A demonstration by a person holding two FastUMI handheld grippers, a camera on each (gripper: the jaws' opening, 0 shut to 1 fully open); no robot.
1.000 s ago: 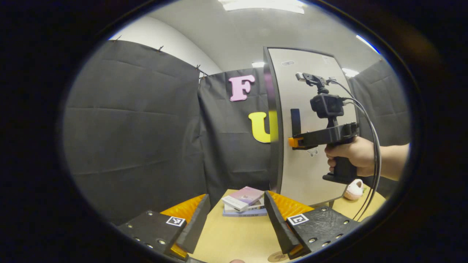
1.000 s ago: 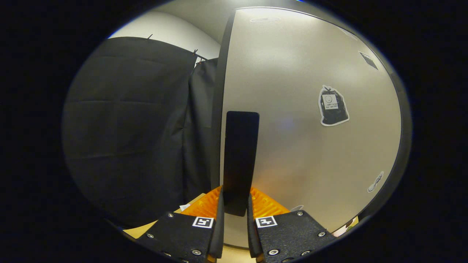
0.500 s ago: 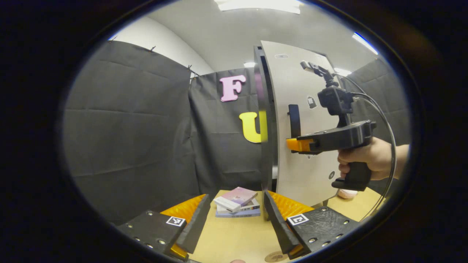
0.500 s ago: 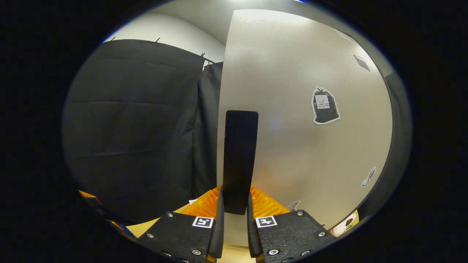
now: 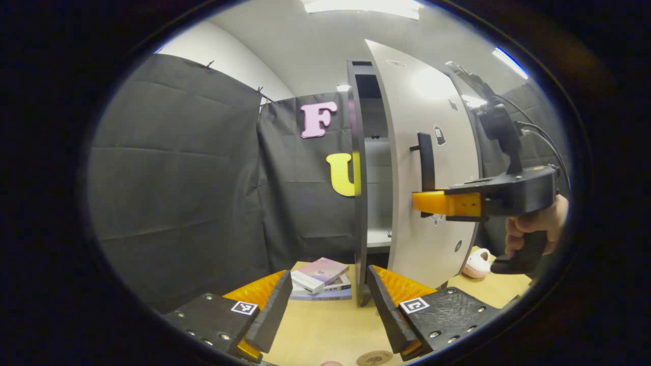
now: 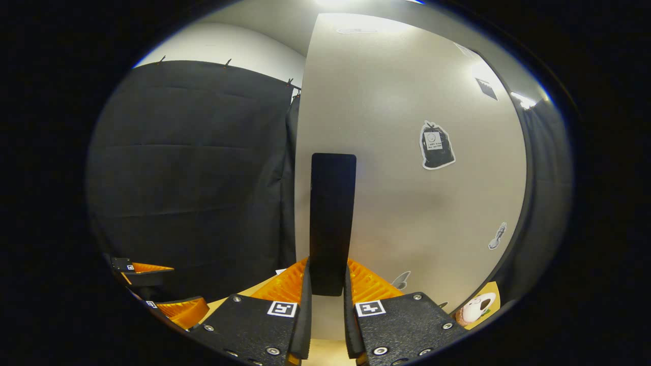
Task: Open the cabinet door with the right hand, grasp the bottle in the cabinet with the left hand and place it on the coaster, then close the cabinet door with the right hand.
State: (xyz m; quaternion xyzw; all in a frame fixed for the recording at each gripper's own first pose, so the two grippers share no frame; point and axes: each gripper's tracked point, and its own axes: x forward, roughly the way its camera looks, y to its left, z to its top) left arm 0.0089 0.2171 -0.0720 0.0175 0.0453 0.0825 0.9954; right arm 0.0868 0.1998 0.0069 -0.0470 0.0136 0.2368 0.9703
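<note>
The pale cabinet door [image 5: 432,112] stands partly open, and through the gap I see a shelf [image 5: 379,236] inside the cabinet. My right gripper [image 6: 326,284] is shut on the door's black vertical handle [image 6: 333,218]. In the left gripper view that right gripper [image 5: 422,202], held by a hand [image 5: 534,223], clamps the handle [image 5: 426,157] near its lower end. My left gripper [image 5: 328,310] hovers open above the wooden table [image 5: 325,330] in front of the cabinet, nothing between its fingers. A round coaster [image 5: 374,358] lies just below it at the near edge.
A small stack of books [image 5: 319,280] lies on the table left of the cabinet's foot. A pale plush toy [image 5: 478,263] sits behind the door on the right. Black cloth walls close the booth at left and back. Stickers [image 6: 436,146] dot the door.
The door has swung farther open, pulled by the right gripper on its handle, and the cabinet's inside now shows through the gap. The left gripper has barely moved.
</note>
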